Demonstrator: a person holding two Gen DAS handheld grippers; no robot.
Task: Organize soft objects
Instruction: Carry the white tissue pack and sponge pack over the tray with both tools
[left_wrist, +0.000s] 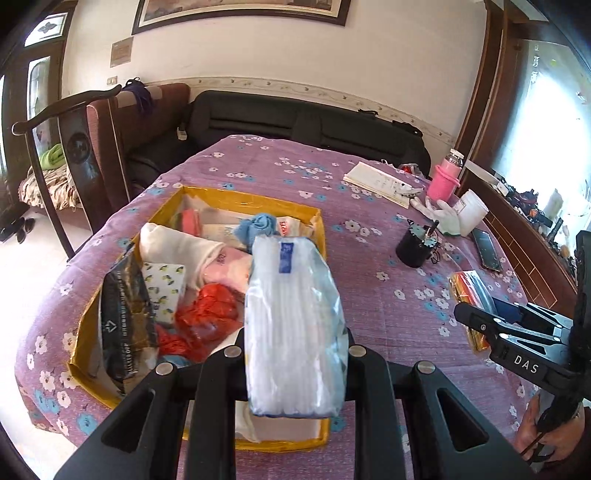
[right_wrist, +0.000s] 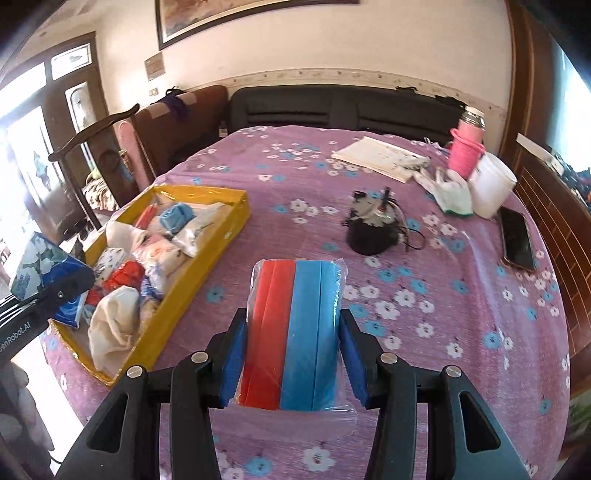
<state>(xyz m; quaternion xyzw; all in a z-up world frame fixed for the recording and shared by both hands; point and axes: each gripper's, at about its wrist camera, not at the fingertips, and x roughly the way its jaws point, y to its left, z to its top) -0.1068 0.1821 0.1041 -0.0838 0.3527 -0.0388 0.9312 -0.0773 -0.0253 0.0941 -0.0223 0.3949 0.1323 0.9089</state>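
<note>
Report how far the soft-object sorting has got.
Done: the yellow box already holds cloths and packets, including a blue cloth.

In hand: the left gripper holds a white tissue pack over the box; the right gripper holds a red-and-blue pack over the purple tablecloth.

Left: both packs, possibly the white glove.

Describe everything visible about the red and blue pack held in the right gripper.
The red and blue pack is a clear plastic bag of soft folded sheets, red on its left half and blue on its right, standing on edge in layers. The right gripper is shut on it, blue pads pressing both sides. The bag's loose clear edge sticks out at the near end. It is held above the purple flowered tablecloth, right of the yellow box.
</note>
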